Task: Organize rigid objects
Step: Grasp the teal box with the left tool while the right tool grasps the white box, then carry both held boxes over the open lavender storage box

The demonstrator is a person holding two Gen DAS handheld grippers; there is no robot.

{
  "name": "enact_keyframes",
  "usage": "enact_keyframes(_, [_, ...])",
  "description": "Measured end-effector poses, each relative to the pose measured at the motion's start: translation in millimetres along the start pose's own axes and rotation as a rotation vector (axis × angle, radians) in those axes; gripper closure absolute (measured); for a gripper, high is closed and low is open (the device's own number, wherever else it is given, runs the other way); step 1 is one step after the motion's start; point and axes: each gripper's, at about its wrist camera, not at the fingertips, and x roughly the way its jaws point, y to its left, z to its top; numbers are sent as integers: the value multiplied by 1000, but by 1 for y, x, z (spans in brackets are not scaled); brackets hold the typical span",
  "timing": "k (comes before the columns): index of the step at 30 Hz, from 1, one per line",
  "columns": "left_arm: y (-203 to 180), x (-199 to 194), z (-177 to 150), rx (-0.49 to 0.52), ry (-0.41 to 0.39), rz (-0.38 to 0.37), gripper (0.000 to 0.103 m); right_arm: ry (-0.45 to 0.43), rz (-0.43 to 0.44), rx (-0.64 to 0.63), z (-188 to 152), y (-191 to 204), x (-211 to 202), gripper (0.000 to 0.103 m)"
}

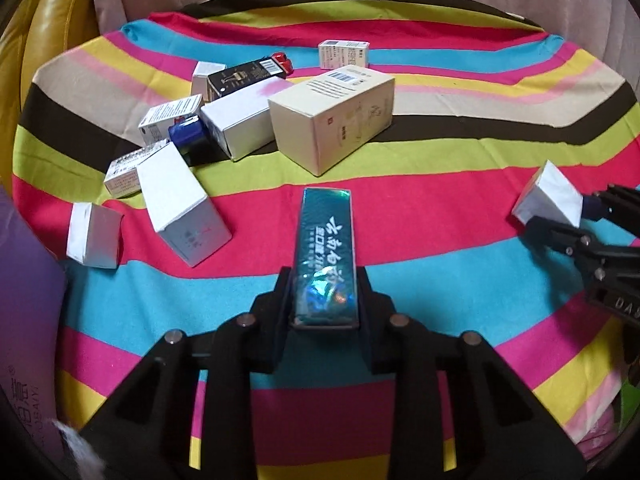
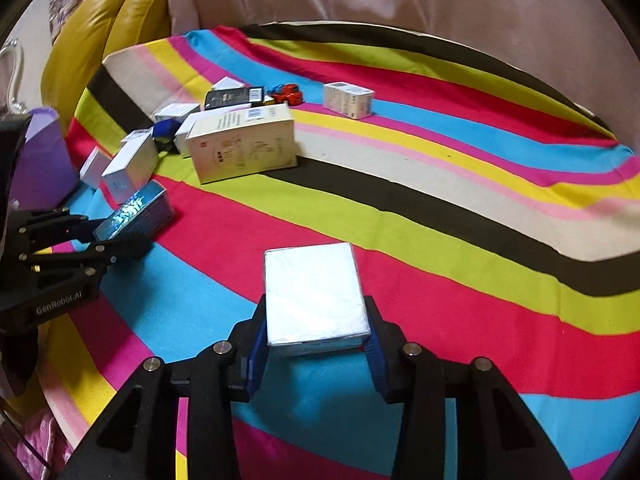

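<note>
Clearly, "GenRobot.AI" marked our left gripper (image 2: 120, 236), jaws pinching the teal box (image 1: 325, 256); our right gripper (image 2: 316, 340) clamped a white box (image 2: 314, 296). Clustered cartons (image 1: 332, 116) lay at eleven o'clock on the striped cloth (image 1: 460, 200).

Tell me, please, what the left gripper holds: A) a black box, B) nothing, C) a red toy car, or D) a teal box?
D: the left gripper is shut on the teal box, both fingers pressed against its long sides.
</note>
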Motion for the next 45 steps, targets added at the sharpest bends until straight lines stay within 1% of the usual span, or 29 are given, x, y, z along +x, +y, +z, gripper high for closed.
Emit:
enact_keyframes(7, [-7, -9, -10, -12, 6, 2, 70, -11, 12, 38, -8, -6, -7, 60])
enact_keyframes(13, [-19, -22, -22, -19, 14, -29, 70, -4, 22, 58, -16, -6, -11, 60])
enact_keyframes(19, [-24, -34, -26, -19, 10, -33, 70, -9, 34, 66, -21, 1, -25, 60])
enact_keyframes(26, [-21, -49, -29, -21, 4, -7, 70, -27, 42, 87, -20, 6, -39, 60])
enact_keyframes(35, [-4, -85, -26, -59, -60, 38, 70, -59, 59, 83, -15, 22, -60, 60])
enact_keyframes(40, [9, -105, -26, -73, -100, 52, 70, -76, 78, 48, -7, 41, -70, 60])
enact_keyframes(45, [29, -127, -27, -121, -135, 76, 70, -90, 95, -3, 6, 64, -80, 60])
